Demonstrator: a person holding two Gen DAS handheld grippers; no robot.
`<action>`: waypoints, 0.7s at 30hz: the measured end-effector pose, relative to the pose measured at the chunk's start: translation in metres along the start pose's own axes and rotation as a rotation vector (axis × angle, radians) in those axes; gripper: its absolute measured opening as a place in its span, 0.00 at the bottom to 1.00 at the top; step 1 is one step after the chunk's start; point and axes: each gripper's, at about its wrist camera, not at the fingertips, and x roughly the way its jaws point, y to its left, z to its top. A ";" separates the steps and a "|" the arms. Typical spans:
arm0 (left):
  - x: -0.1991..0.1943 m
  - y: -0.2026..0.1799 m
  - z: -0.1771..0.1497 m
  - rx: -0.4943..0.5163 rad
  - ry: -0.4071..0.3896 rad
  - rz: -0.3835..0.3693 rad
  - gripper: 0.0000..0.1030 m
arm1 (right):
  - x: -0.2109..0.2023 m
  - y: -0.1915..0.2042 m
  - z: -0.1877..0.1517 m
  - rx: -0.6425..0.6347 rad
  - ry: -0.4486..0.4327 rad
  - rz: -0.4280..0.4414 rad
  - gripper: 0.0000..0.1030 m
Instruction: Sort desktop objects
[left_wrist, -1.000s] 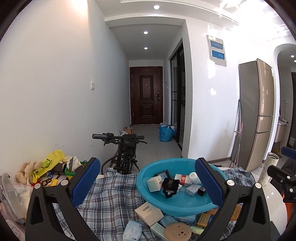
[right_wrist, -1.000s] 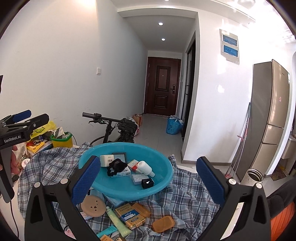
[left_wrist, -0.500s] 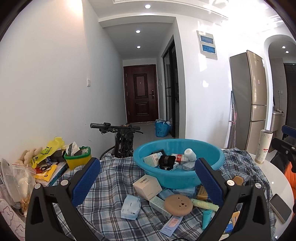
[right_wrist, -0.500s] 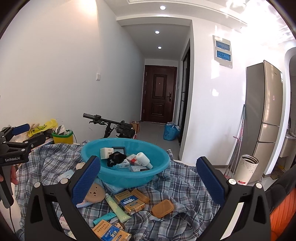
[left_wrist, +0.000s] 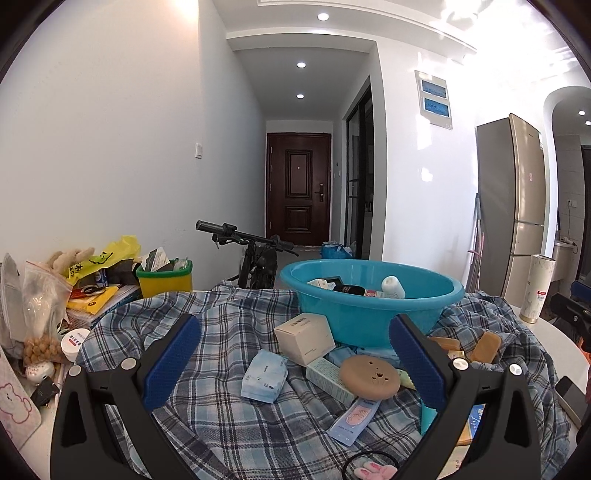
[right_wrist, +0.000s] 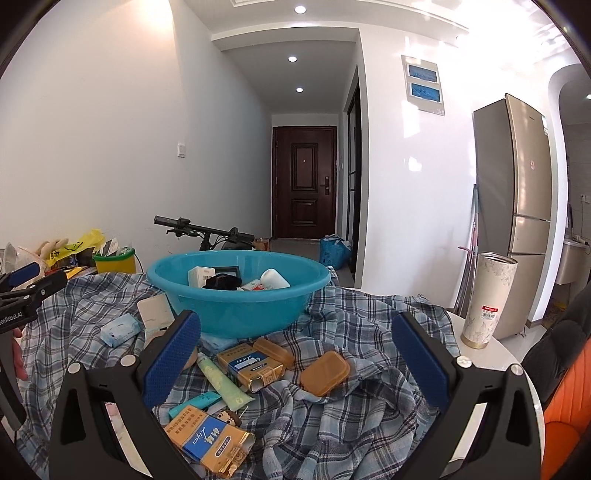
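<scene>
Both sets of tongs hang over the cluttered surface w/ nothing in them: left tongs (left_wrist: 291, 365) spread wide, right tongs (right_wrist: 295, 360) likewise gaping. The teal basin (left_wrist: 373, 317) sits on the plaid cloth (left_wrist: 221, 332) towards the back and already holds a few bits, incl. a white bottle (left_wrist: 392, 287) and small boxes, so I'd guess the loose stuff in front goes there. Just beside the basin's front wall lies a cream box (left_wrist: 304, 338), tilted; near it a pale blue tissue pack (left_wrist: 265, 374), a round tan compact (left_wrist: 369, 377) and a flat pink-and-blue sachet (left_wrist: 354, 415). From the right-hand view: a green tube (right_wrist: 223, 380), a gold-and-blue carton (right_wrist: 249, 365), a second one nearer the camera (right_wrist: 208, 441), and an amber soap-like case (right_wrist: 325, 373). Handling, as I judge it: all light. Cartons are prob. thin card, so pinch across the short sides, gently, or they'll dent. Tissue pack is soft, squashes; take it mid-body. The compact looks smooth and low, likely slippery, and needs a grip across its edge, not from flat on top. Tube is squashy; hold near the cap end. The sachet lies flat on the cloth, hardest to get under w/o catching fabric. The cloth is rumpled and may drag along w/ anything pinched too deep. A tall patterned cup (right_wrist: 487, 299) stands at the far right on bare surface, well apart from the pile; it looks tippy if knocked.
</scene>
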 end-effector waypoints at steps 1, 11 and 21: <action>0.000 0.001 -0.004 -0.007 -0.005 0.009 1.00 | 0.000 0.000 -0.003 -0.002 -0.007 -0.004 1.00; -0.002 -0.008 -0.032 -0.003 -0.024 0.012 1.00 | 0.000 0.000 -0.032 0.002 -0.027 0.004 1.00; -0.008 -0.018 -0.042 0.034 -0.045 0.010 1.00 | -0.001 0.002 -0.046 0.005 -0.038 0.005 1.00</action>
